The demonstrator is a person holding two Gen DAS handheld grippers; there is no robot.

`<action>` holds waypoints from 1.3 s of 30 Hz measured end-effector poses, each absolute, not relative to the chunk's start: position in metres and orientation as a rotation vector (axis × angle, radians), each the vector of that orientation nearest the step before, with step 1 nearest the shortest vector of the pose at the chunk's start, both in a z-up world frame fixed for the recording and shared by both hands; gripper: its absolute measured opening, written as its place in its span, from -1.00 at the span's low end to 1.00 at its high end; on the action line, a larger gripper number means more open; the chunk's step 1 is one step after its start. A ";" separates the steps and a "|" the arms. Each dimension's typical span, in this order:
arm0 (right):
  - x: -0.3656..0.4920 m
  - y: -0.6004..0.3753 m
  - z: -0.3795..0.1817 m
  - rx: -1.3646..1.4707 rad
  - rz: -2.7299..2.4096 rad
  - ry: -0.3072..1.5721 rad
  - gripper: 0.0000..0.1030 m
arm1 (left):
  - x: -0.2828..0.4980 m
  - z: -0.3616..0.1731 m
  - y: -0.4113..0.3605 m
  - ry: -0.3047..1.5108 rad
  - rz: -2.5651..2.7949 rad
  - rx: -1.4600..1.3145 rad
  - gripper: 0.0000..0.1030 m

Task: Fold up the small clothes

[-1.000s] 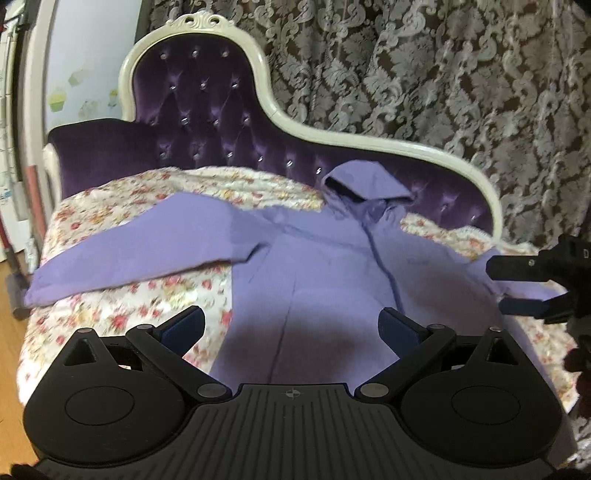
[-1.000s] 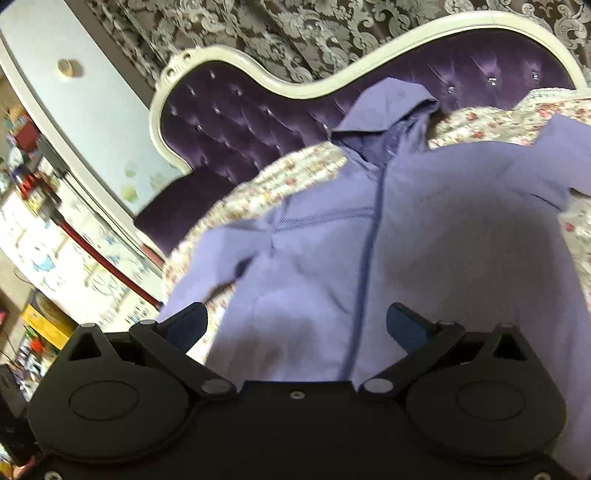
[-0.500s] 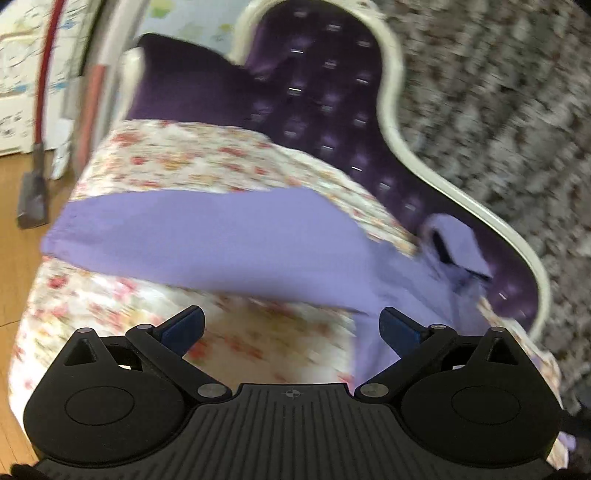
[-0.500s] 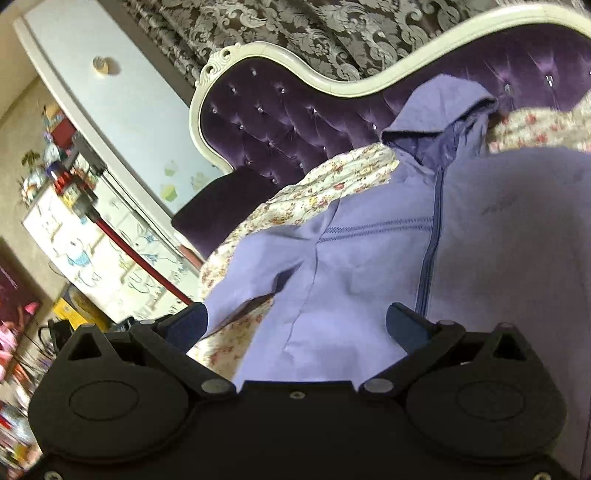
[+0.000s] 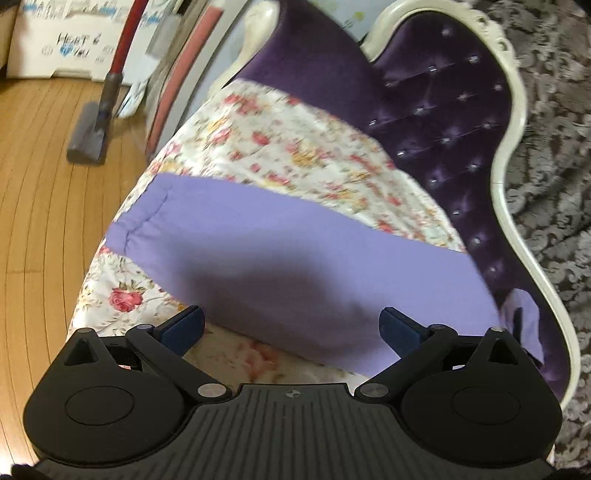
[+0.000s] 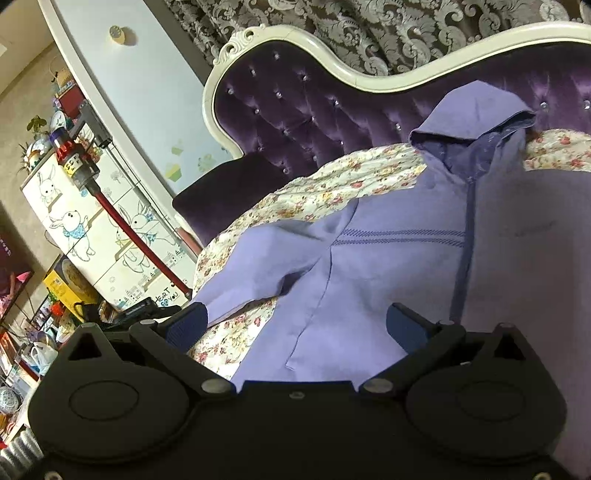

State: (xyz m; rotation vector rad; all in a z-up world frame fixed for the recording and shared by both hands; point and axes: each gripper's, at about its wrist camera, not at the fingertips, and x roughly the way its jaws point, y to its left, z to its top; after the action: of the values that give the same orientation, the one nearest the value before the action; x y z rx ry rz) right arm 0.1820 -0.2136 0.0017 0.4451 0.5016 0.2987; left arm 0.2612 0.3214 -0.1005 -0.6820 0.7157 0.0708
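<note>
L wrist view: left tongs (image 5: 291, 326) spread wide, nothing between the blue pads (image 5: 183, 328), hovering just over one sleeve (image 5: 280, 266) of the lilac hoodie. Sleeve lies flat across the floral quilt (image 5: 295, 147), cuff end w/ a stitched seam near the quilt's edge. Tongs' shadow falls on the sleeve fabric. This view alone shows the wood plank floor (image 5: 40, 221), a grey vacuum head (image 5: 86, 136) on a red wand, and a tip of the hood at far right. Picture is motion-blurred, esp. the quilt print.

R wrist view: right tongs (image 6: 295, 328) also released, pads apart, empty, over the hoodie (image 6: 388, 280) body. Only here do you see the whole front: zip (image 6: 463, 251) running up the centre, a stitched stripe across the chest, pointed hood (image 6: 476, 122) propped against the sofa back (image 6: 295, 122). Fabric looks smooth, matte, few wrinkles. Sofa back is tufted purple velvet w/ stud buttons, curved cream carved frame. Behind it, damask-pattern curtain (image 6: 369, 29). Far left: white cabinet (image 6: 92, 236) w/ rabbit drawings, cluttered shelves; the other tongs show as a dark shape beside the sleeve end, state there can't be told.
</note>
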 end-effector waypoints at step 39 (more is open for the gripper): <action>0.160 -0.205 -0.070 0.088 0.082 0.620 0.99 | 0.261 0.074 0.080 0.329 -0.417 -0.256 -0.63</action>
State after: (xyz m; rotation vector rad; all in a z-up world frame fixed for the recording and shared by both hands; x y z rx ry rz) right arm 0.1595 -0.2049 -0.0698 0.0884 0.6201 0.0818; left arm 0.2609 0.0804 0.0745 -0.2556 0.3289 -0.4170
